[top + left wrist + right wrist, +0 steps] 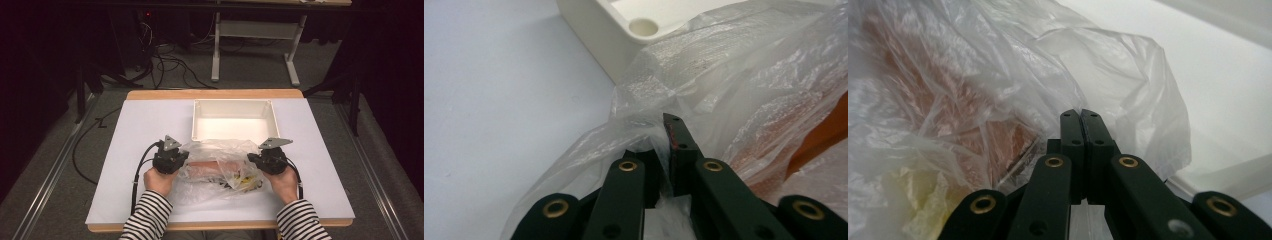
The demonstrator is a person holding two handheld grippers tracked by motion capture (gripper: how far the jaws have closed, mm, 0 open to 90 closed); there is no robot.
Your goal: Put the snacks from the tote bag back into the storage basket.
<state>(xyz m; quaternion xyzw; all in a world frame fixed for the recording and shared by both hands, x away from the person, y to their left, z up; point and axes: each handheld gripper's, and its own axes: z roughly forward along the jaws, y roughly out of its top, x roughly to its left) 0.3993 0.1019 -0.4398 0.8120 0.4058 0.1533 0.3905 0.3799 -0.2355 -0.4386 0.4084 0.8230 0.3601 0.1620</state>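
**Two grippers pinching a plastic bag at both ends**

Two hands in striped sleeves are coming in over the near edge of the white table (125, 200), each carrying a gripper. The left gripper (181, 159) is clenching a fold of the clear plastic bag (220, 165) at its left end; in the left gripper view the film is bunching between the jaws, which are drawn in on it. The right gripper (252, 159) is clamping the bag's right end, its jaws pressed together with thin film caught at their tips in the right gripper view.

Judging from how things lie, the grasping step is looking done on both sides, while the lifting or opening of the bag is looking not yet begun: the bag is resting on the table between the two grippers, with a reddish-orange item (212, 167) and something yellow (247, 181) lying inside (what they are is hard to tell through the crinkled film).

Just beyond the bag, the white bin (235, 102) is standing with its near wall touching or almost touching the plastic. It is looking empty. Open table is running wide to either side of the hands and beside the bin, so the arms are having free room outward, while the bin's near rim is crowding any forward move.
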